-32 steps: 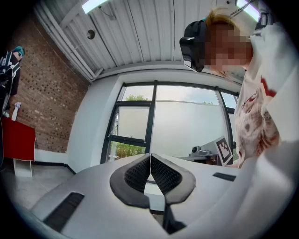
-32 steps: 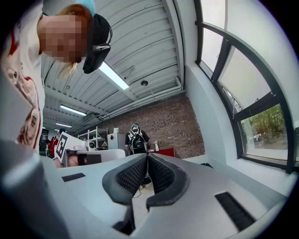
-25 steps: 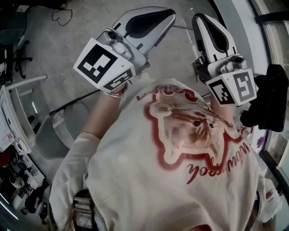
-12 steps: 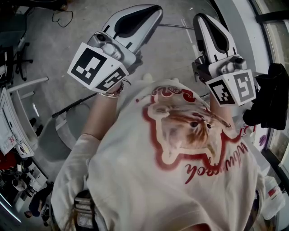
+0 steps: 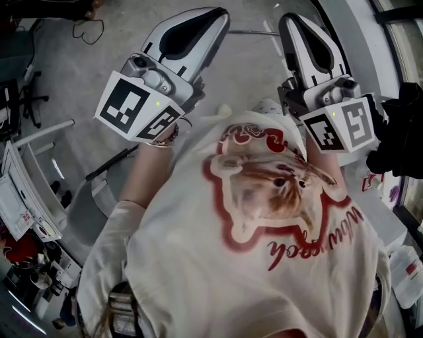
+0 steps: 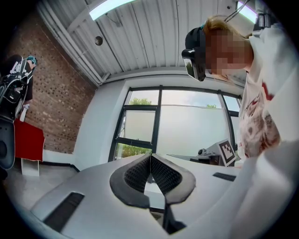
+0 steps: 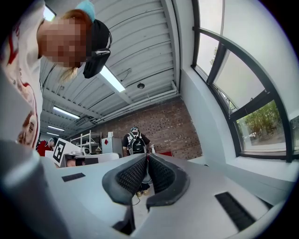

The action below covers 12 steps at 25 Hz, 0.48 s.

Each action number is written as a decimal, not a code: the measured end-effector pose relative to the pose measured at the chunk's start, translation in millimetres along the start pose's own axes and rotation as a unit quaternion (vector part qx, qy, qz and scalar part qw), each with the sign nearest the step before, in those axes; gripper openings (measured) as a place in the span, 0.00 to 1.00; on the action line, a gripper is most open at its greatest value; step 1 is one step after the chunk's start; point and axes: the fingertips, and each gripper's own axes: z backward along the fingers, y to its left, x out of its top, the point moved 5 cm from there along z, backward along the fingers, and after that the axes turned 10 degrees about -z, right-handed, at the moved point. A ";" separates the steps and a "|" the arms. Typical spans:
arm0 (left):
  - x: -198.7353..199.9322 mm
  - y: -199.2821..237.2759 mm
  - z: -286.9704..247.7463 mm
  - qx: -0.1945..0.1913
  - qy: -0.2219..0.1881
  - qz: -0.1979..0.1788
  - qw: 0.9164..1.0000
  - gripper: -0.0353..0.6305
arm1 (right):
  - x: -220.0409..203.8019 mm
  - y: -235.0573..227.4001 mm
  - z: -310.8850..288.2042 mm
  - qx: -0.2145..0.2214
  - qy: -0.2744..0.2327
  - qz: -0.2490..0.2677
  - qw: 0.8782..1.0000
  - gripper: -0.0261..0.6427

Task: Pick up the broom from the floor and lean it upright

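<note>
I'm holding both grippers up in front of my chest, above my shirt [image 5: 264, 218], pointing out roughly level. I'm standing, not reaching for anything.

I'm carrying the left gripper [image 5: 218, 18] with its fingers closed together. In the left gripper view [image 6: 150, 158] the ribbed pads [image 6: 138, 173] are meeting at the tips, with nothing between them and only the window [image 6: 154, 126] beyond. I'm carrying the right gripper [image 5: 292, 21] the same way. In the right gripper view [image 7: 147, 161] its pads [image 7: 131, 176] are touching and empty, aimed across the room at a far person with a backpack [image 7: 135, 142]. My guess is the fingers are shut because there is nothing to grip yet, and closed jaws are easier to carry.

The broom [image 5: 112, 164] is probably the dark thin stick lying on the floor [image 5: 244, 72] at left. It is just past my left forearm and beside the grey chair [image 5: 82, 214]. I can't see a brush head, so I'm not sure of this. It is well below both grippers and neither one is touching it.

The task is looking barely begun, with the broom flat on the floor and not yet picked up. Next I'd be turning left, bending down and opening one gripper to take the stick. The chair is sitting close, so it may be crowding the approach. The stick is thin and long, so a grip near one end could let it swing.
</note>
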 end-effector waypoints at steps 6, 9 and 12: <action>-16.2 10.0 -5.5 -0.006 0.008 0.008 1.000 0.09 | -15.9 -1.6 -13.9 0.001 0.027 0.012 1.000 0.08; -21.3 23.8 -22.6 -0.007 0.010 0.004 1.000 0.09 | -12.0 -16.3 -32.3 0.005 0.027 0.020 0.999 0.08; -18.9 51.5 -39.6 0.007 0.011 0.000 1.000 0.09 | -4.9 -31.4 -65.3 0.020 0.035 0.026 0.999 0.08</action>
